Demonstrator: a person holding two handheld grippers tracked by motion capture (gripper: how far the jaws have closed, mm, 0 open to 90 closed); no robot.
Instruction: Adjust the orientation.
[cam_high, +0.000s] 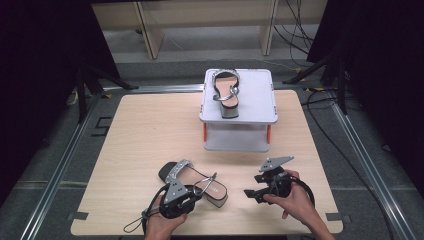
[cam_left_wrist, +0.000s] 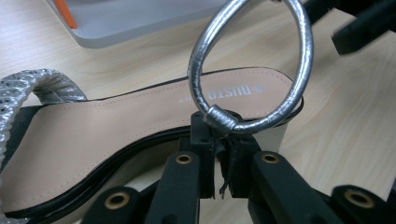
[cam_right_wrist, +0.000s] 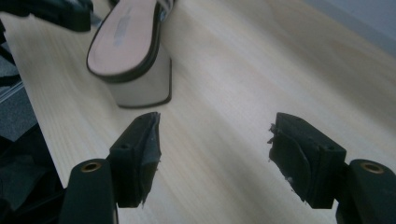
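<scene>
At six o'clock on the table (cam_high: 135, 130), the left gripper (cam_left_wrist: 219, 140) pinches the silver ankle strap (cam_left_wrist: 299, 56) of the near sandal (cam_high: 200, 182). At four, the right gripper (cam_right_wrist: 215, 154) gapes empty. At twelve, another sandal (cam_high: 226, 92) tops a white stand (cam_high: 260, 95).

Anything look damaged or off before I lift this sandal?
The black pads on the right gripper look frayed, with ragged edges. The silver ankle strap of the block-heeled sandal is pinched in the left gripper.

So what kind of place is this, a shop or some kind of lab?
Likely a lab or recording setup, not a shop: a bare wooden table framed by metal rails, black curtains at both sides, loose cables on the floor, and one small white shelf holding a sandal.
</scene>
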